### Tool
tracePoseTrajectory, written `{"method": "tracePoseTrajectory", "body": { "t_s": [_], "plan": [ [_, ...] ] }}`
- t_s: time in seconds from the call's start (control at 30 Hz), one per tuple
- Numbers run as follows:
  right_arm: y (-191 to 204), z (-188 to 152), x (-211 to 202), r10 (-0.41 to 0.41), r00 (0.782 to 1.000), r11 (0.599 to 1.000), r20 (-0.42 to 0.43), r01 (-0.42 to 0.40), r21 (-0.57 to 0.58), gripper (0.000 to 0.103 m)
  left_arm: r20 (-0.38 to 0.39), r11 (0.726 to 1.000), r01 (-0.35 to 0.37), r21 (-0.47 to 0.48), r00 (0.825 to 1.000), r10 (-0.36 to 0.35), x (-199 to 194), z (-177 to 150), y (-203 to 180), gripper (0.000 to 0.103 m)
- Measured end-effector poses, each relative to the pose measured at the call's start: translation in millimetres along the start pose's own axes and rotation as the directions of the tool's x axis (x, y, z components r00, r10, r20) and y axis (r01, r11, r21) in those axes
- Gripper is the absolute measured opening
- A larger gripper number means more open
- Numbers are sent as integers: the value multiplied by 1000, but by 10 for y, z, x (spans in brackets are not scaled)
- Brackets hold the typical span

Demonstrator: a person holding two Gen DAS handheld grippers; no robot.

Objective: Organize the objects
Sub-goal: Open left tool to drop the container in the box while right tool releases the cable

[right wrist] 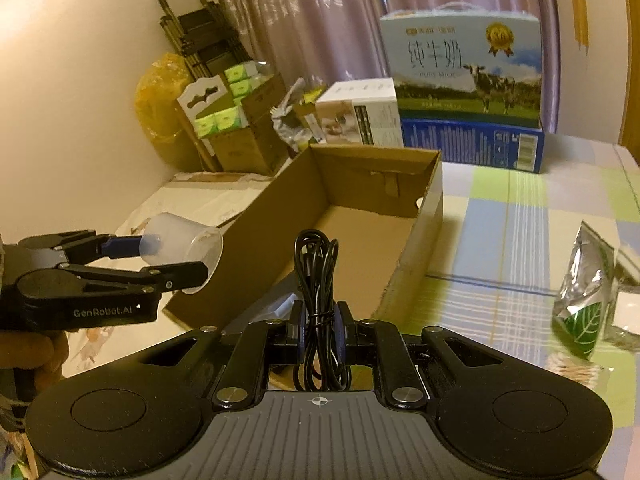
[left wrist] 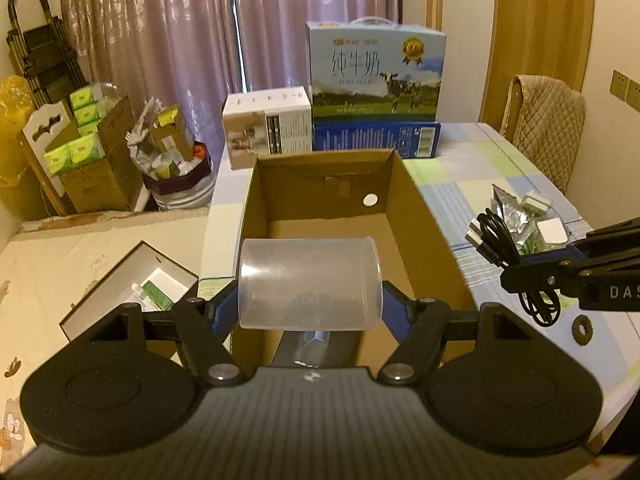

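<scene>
The open brown cardboard box (left wrist: 332, 216) on the checked-cloth bench (left wrist: 472, 148) is seen to be nearly empty, only a dark item being glimpsed at its near end, so the task is judged to be at an early stage. The left tongs (left wrist: 310, 284) are closed across a translucent plastic cup (left wrist: 310, 282) held on its side over the box's near edge, and the right tongs (right wrist: 320, 332) are clamped tight on a coiled black cable (right wrist: 318, 280) just short of it. A silver foil pouch with a green leaf (right wrist: 586, 304) and small white items (left wrist: 550, 230) are left on the bench to the right.
</scene>
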State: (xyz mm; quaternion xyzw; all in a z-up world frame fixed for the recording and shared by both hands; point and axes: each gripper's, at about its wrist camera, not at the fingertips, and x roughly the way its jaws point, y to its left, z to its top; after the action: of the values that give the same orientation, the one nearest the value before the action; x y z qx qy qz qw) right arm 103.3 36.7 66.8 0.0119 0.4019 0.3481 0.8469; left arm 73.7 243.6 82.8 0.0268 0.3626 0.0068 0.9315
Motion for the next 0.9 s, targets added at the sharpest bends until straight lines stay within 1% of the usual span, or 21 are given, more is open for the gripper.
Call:
{"method": "tracePoseTrajectory", "body": {
  "t_s": [0.13,0.2,0.27,0.3,0.37,0.7,0.87,0.9],
  "plan": [
    [-47,30,162,0,1000,999,-7,0,33,11,-14,1000,15,-1,1000,-15,178,-18,45,68],
    [-59,44,226,-4,1000,999,-13,5,42,11,-20,999,35,-5,999,-35,260,-19,73,68],
    [-65,48,275,-2,1000,999,-19,3,48,11,-34,998,60,-7,998,-60,354,-23,96,71],
    [-67,49,293,-2,1000,999,-21,3,48,11,-35,998,61,-7,998,-61,390,-28,109,76],
    [-69,44,322,-3,1000,999,-24,4,46,11,-31,998,57,-10,998,-57,437,-28,135,76],
    [-38,22,440,3,999,998,-35,-1,55,11,-25,998,46,-35,999,-47,418,-112,241,76],
    [-47,38,453,4,1000,997,-14,-3,72,11,-20,998,45,-47,999,-46,390,-138,264,76],
    [-53,52,456,15,1000,997,-7,-15,81,11,-19,998,44,-49,999,-45,384,-145,267,76]
  ]
}}
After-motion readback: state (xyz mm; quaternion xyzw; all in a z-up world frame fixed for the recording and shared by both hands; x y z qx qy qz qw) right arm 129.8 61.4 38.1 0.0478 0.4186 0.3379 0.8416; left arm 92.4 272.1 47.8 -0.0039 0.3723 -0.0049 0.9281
